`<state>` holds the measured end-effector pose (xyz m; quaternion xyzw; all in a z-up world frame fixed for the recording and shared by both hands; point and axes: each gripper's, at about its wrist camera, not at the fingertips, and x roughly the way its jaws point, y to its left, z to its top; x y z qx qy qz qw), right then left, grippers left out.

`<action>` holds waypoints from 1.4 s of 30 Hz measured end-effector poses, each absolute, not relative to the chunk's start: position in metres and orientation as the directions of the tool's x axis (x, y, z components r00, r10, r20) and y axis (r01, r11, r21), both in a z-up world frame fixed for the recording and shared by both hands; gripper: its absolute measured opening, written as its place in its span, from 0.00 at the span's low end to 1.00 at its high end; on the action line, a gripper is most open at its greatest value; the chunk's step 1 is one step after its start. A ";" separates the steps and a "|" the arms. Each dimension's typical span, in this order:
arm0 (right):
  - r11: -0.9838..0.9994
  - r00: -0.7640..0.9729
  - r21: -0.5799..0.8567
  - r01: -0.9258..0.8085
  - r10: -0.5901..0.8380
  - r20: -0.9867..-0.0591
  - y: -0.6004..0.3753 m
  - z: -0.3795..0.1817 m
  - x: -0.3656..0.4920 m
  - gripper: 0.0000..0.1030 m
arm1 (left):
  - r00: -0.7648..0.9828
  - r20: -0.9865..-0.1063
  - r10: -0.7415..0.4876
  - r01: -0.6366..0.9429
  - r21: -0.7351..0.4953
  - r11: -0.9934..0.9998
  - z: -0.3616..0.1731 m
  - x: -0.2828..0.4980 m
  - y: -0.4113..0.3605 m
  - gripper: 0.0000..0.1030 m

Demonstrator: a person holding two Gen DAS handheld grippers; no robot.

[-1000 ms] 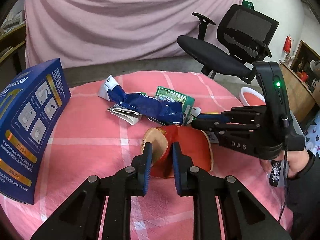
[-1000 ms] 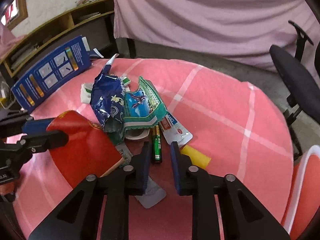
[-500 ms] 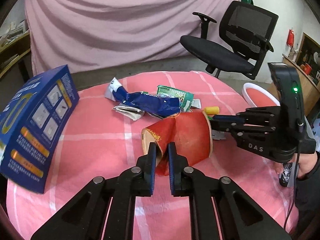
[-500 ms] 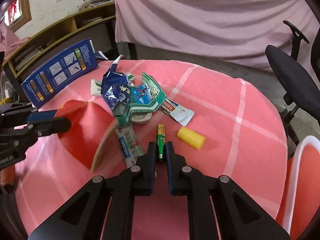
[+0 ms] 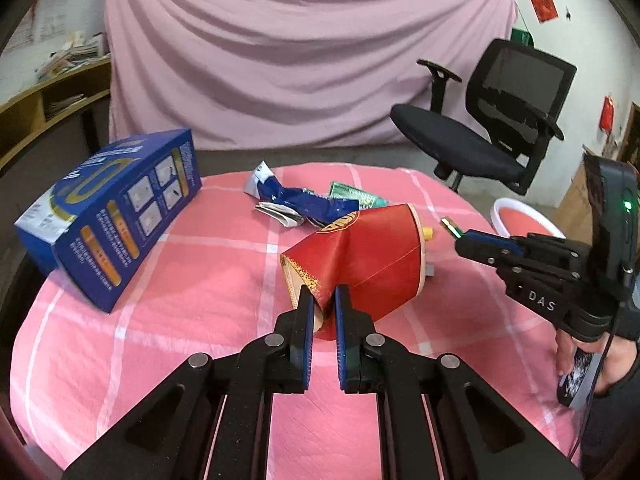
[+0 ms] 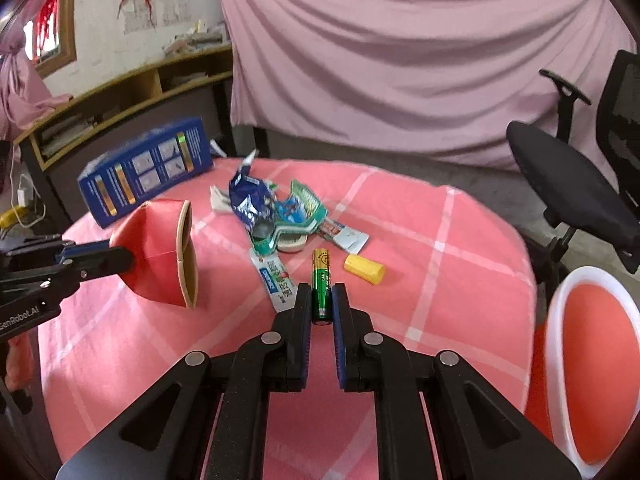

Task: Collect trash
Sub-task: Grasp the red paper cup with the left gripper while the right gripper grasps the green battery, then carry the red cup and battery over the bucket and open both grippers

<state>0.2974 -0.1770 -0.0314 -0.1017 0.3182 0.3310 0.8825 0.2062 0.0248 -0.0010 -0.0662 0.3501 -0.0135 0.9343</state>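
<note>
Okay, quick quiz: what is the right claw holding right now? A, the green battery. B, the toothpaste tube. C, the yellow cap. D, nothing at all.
A: in the right wrist view the right claw is closed on the green battery, lifted off the table, while the yellow cap and toothpaste tube lie on the pink cloth.

Both views evenly lit, soft indoor light, no hard glare. Shadows faint: a soft one under the red cup (image 5: 360,264) and beside the box (image 5: 108,220) on the cloth (image 5: 200,280). Small sheen on the blue wrapper (image 5: 304,200). Window (image 6: 48,36) upper left of right view blown out. Strong fisheye bend plus black vignette at corners. Shelf (image 6: 120,92) and curtain (image 6: 400,60) slightly blurred; center sharp, fingers (image 6: 304,308) at bottom crisp.
</note>
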 end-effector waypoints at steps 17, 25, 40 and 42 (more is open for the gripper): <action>0.817 0.783 0.109 -0.566 0.575 -0.239 -0.237 0.026 0.263 0.08 | 0.920 -0.390 -0.021 -0.052 -0.177 0.983 0.066 0.201 0.000 0.07; 0.870 0.874 0.122 -0.478 0.485 -0.036 -0.277 0.044 0.248 0.08 | 0.960 -0.271 -0.073 0.037 -0.136 0.990 0.090 0.213 -0.039 0.07; 0.962 0.982 0.201 -0.184 0.190 -0.009 -0.375 0.041 0.264 0.08 | 0.933 -0.246 -0.262 0.250 -0.081 0.965 0.096 0.270 -0.156 0.07; 0.963 0.987 0.226 -0.147 0.159 -0.037 -0.389 0.037 0.268 0.08 | 0.926 -0.252 -0.281 0.271 -0.074 0.960 0.094 0.276 -0.168 0.07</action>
